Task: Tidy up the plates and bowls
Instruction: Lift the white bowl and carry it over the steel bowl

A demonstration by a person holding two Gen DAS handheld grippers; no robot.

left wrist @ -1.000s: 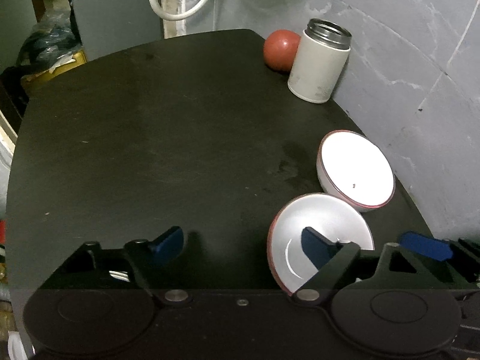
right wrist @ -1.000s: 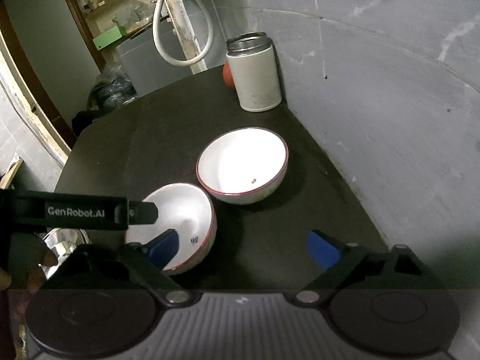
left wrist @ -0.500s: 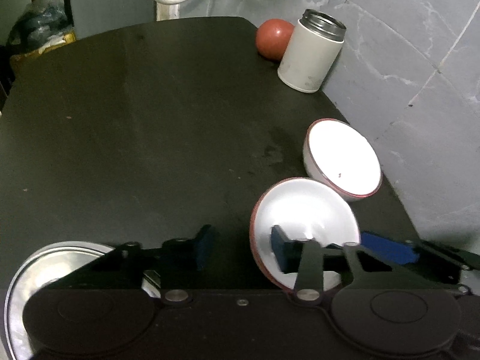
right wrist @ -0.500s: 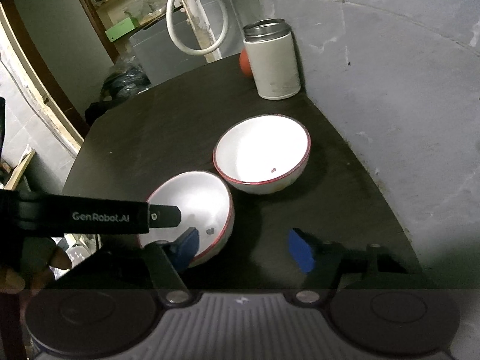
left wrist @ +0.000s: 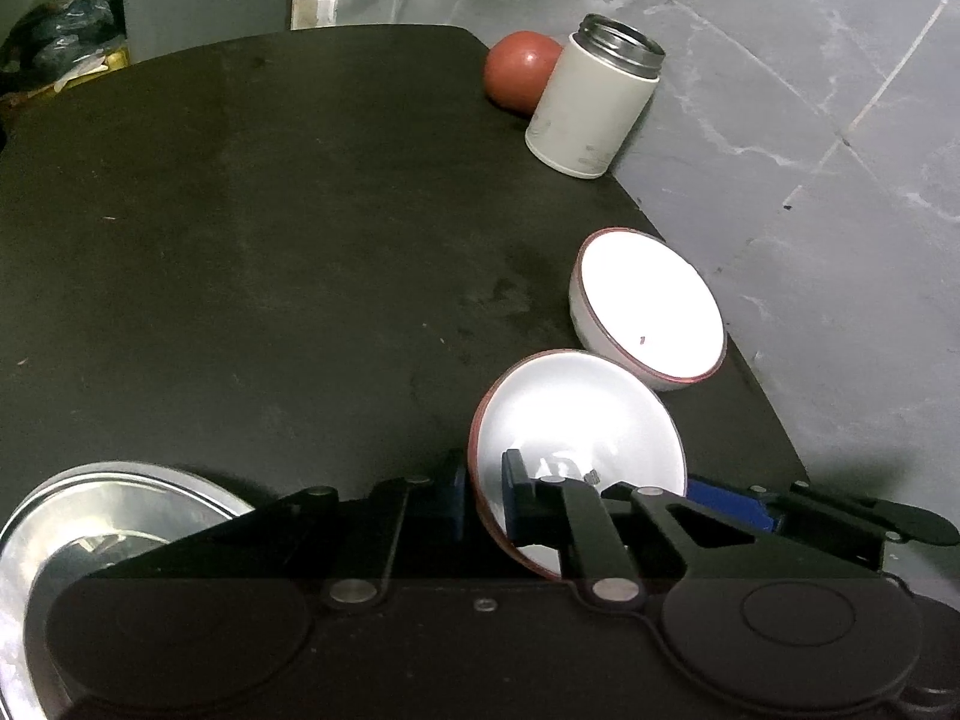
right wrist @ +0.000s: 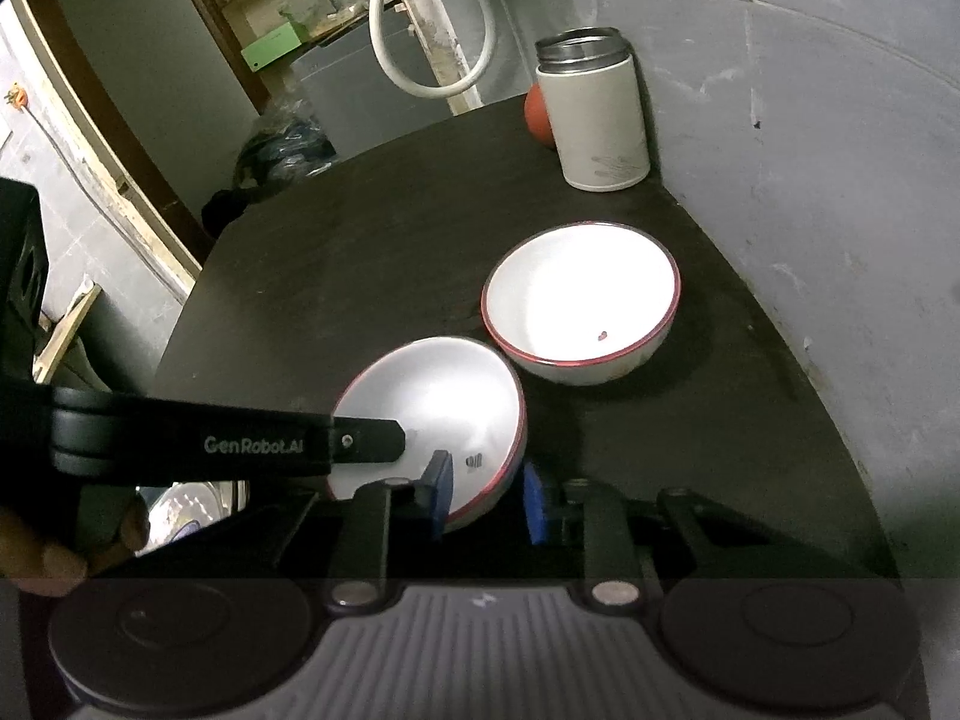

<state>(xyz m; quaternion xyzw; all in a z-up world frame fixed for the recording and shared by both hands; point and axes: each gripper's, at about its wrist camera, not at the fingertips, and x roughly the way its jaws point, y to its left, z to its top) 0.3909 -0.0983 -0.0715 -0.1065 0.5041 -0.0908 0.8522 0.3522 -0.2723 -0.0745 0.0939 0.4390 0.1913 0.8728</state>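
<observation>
**Near Bowl Pinched From Both Sides**

While the near bowl (left wrist: pixel 576 420) was tilted on the dark surface (left wrist: pixel 270 252), its rim was clamped by the left hand-held gripper (left wrist: pixel 483 495), one blue pad being set outside the wall and the other inside the white hollow. The same bowl (right wrist: pixel 432 414) was pinched at its opposite edge by the right hand-held gripper (right wrist: pixel 489 495), whose pads were likewise placed one inside and one outside the red-lined rim. The bowl was thus held between the two tools, and its mouth was turned toward the left side. Whether its base was resting on the surface could not be told.

Just beyond it, a second white bowl (right wrist: pixel 579 312) with a red rim was seen upright on the surface, its edge close against the near bowl; contact between the two could not be settled. A small dark speck was noted on its inner wall.

At the left gripper's near left side, a shiny metal plate (left wrist: pixel 114 516) was partly shown at the surface's edge, much of it being hidden by the gripper body.

Farther back, near the grey wall (left wrist: pixel 810 120), a white canister (left wrist: pixel 591 108) with a metal mouth was stood upright, and a red ball (left wrist: pixel 519 75) was placed just behind it, partly covered in the right wrist view. A white hose loop (right wrist: pixel 420 30) was hung beyond the surface.
</observation>
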